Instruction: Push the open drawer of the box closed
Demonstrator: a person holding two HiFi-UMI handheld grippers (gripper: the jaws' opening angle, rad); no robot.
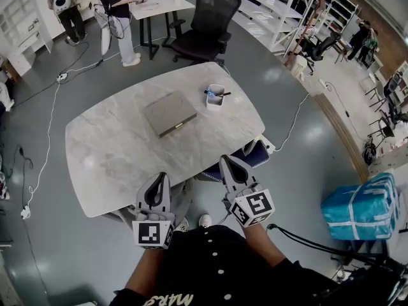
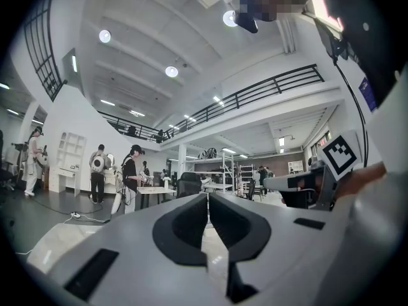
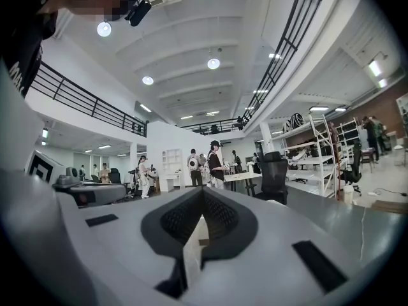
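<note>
Box (image 1: pixel 169 113) lay flat mid-counter (image 1: pixel 108 145), past both tongs and well apart from them, its small brass handle on the side facing them. Left tongs (image 1: pixel 160 178) and right tongs (image 1: pixel 225 162) hung at the counter's near edge, both closed and empty. White cup (image 1: pixel 215 98) stood near the box.

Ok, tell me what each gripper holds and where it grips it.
Nothing. The left gripper and right gripper are both shut and empty, well apart from the box.
</note>
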